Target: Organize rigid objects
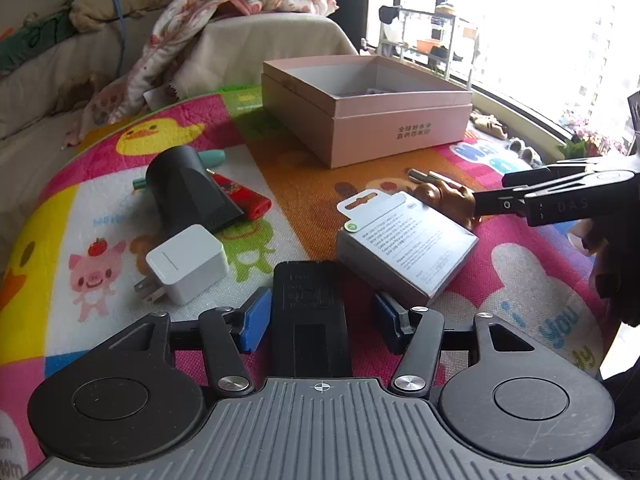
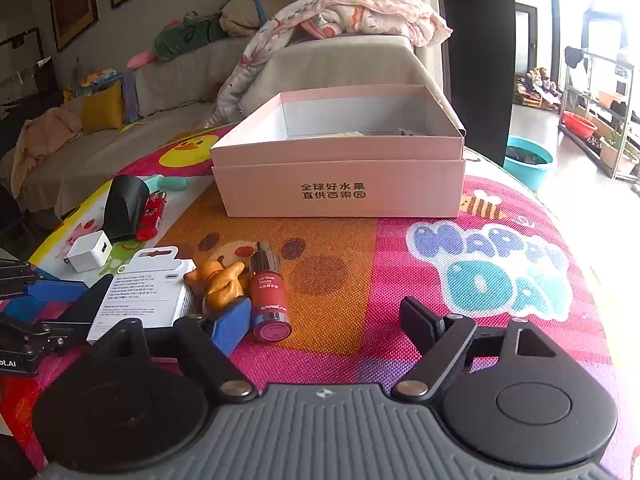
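Observation:
My left gripper [image 1: 316,322] is open with a flat black device [image 1: 308,320] lying on the mat between its blue pads, which stand clear of its sides. A white cable package [image 1: 408,244] lies just ahead right. My right gripper [image 2: 324,326] is open and empty; its left finger [image 2: 230,326] is beside a red serum bottle [image 2: 270,292] and a golden animal figurine [image 2: 220,280]. An open pink box [image 2: 340,184] stands at the back, also in the left wrist view [image 1: 376,120].
A white charger plug [image 1: 186,270], a black nozzle [image 1: 188,190], a red lighter [image 1: 240,196] and a teal item [image 1: 212,156] lie on the colourful mat. A sofa with a blanket [image 1: 224,16] is behind. A teal basin [image 2: 528,160] sits on the floor.

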